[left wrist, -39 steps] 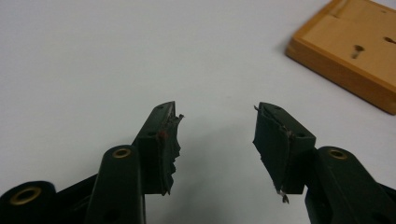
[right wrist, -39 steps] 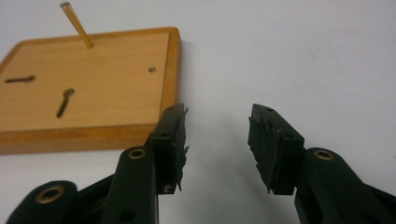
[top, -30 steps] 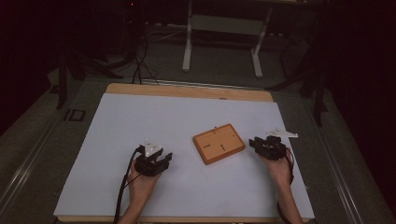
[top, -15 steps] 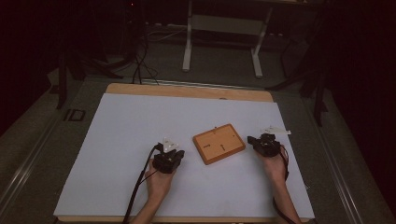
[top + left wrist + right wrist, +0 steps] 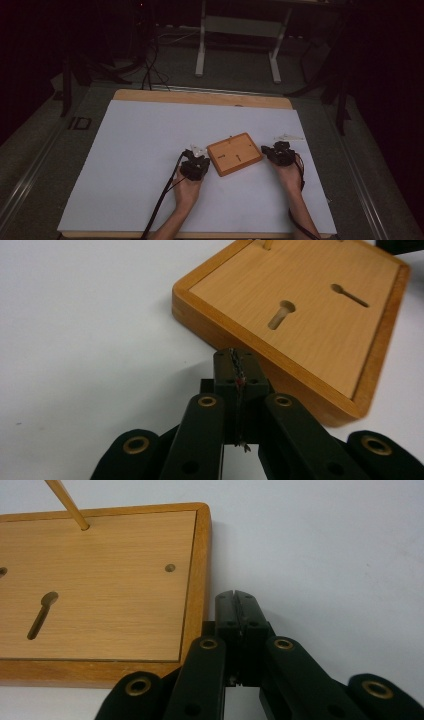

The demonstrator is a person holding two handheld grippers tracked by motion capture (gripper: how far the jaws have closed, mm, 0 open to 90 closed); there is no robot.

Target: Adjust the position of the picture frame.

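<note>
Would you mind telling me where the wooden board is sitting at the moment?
In the high view, the wooden board lies on the white table cover, right of centre near the person's edge, between the left gripper and the right gripper.

Wooden board (image 5: pixel 234 154) lying flat on the white table (image 5: pixel 130 150)
Square, orange-rimmed, paler inset face; turned askew to the table edges; two keyhole slots (image 5: pixel 281 314) cut in it; a thin peg (image 5: pixel 67 504) stands near one edge.

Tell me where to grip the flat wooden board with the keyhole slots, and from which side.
Grip the flat wooden board by its raised rim, from its two opposite short edges. It lies flat on the white table, with the left gripper and right gripper flanking it, both closed, so open them first.
</note>
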